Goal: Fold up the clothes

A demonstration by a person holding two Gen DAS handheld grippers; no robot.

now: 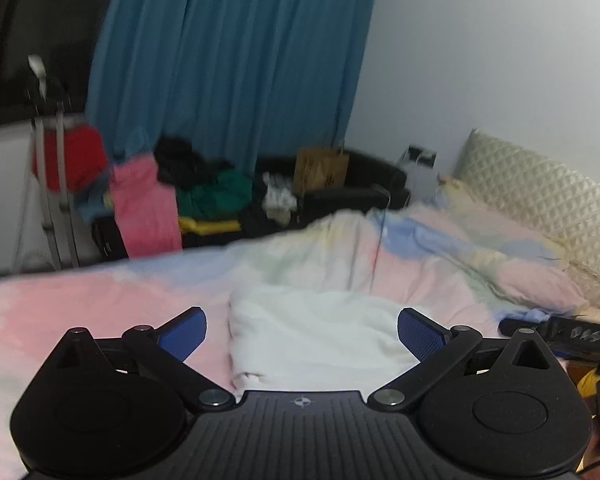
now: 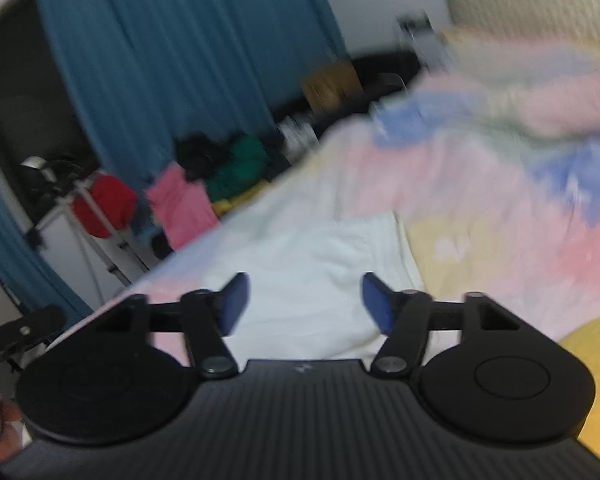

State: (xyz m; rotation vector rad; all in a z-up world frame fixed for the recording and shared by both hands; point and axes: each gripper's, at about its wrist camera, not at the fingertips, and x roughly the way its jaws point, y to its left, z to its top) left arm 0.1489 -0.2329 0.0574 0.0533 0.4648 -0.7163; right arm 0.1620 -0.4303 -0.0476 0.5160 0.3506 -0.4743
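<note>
Hovering | left gripper and right gripper held spread wide, nothing gripped, likely readied for grasping | white garment laid lower centre on pastel bedspread, flattened for folding

Bedroom in a home — lived-in, cluttered along the far wall.

A bed under a pastel patchwork duvet fills the foreground, with a quilted cream headboard against a plain white wall. Long blue curtains hang beside a dark window. Past the bed lies a pile of loose clothes — pink, green, black, yellow — with a brown paper bag on a black seat and a red garment on a metal drying rack.
</note>
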